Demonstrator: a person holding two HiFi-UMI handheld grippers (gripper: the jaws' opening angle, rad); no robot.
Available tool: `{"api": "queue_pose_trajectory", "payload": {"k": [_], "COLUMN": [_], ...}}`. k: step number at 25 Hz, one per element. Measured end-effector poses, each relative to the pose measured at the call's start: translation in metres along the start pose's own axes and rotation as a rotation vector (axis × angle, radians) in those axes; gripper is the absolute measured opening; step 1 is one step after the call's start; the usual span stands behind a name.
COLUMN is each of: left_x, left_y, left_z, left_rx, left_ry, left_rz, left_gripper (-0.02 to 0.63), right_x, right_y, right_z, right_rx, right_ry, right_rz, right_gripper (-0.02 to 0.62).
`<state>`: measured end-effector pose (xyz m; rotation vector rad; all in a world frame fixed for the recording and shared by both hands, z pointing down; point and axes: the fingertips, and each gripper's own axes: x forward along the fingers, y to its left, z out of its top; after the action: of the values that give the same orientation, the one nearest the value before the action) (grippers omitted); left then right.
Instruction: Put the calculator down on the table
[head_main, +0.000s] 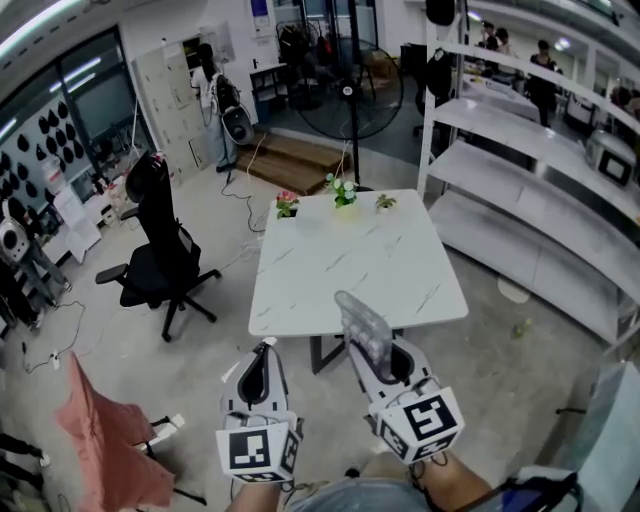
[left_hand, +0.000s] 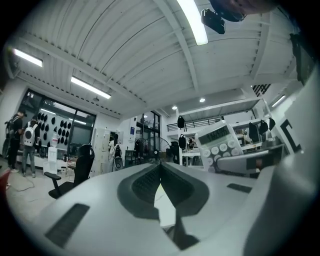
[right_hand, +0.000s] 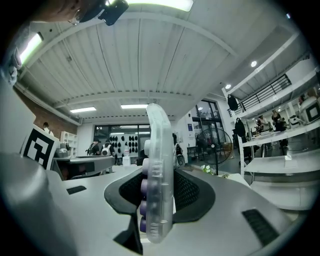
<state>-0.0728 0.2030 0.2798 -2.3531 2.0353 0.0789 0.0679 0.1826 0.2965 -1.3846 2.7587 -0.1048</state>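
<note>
A translucent calculator (head_main: 362, 325) with round purple keys stands on edge between the jaws of my right gripper (head_main: 372, 352), which is shut on it. In the right gripper view the calculator (right_hand: 159, 185) rises upright between the dark pads (right_hand: 192, 192). It is held in the air just before the near edge of the white marble table (head_main: 350, 260). My left gripper (head_main: 265, 358) hovers beside it on the left, jaws together and empty. The left gripper view shows those jaws (left_hand: 160, 171) meeting at the tips, with the calculator (left_hand: 220, 145) off to the right.
Small potted plants (head_main: 343, 190) line the table's far edge. A black office chair (head_main: 165, 255) stands left of the table, and a red-draped chair (head_main: 105, 440) is at lower left. White shelving (head_main: 540, 200) runs along the right. A large fan (head_main: 350, 90) stands behind the table.
</note>
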Motion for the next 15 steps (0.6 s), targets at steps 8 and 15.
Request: {"api": "queue_pose_trajectory", "payload": {"k": [8, 15], "left_x": [0.041, 0.11], "left_y": [0.01, 0.023], "left_z": [-0.033, -0.061], "left_rx": [-0.017, 0.002], "left_ry": [0.059, 0.126], "left_rz": [-0.009, -0.015], "left_gripper": [0.008, 0.008], "right_x": [0.035, 0.092], "right_y": [-0.023, -0.065], "right_z": [-0.012, -0.032], "right_rx": [-0.002, 0.019], "right_ry": [0.042, 0.085], "right_rz": [-0.018, -0.036], "right_gripper": [0.144, 0.144]}}
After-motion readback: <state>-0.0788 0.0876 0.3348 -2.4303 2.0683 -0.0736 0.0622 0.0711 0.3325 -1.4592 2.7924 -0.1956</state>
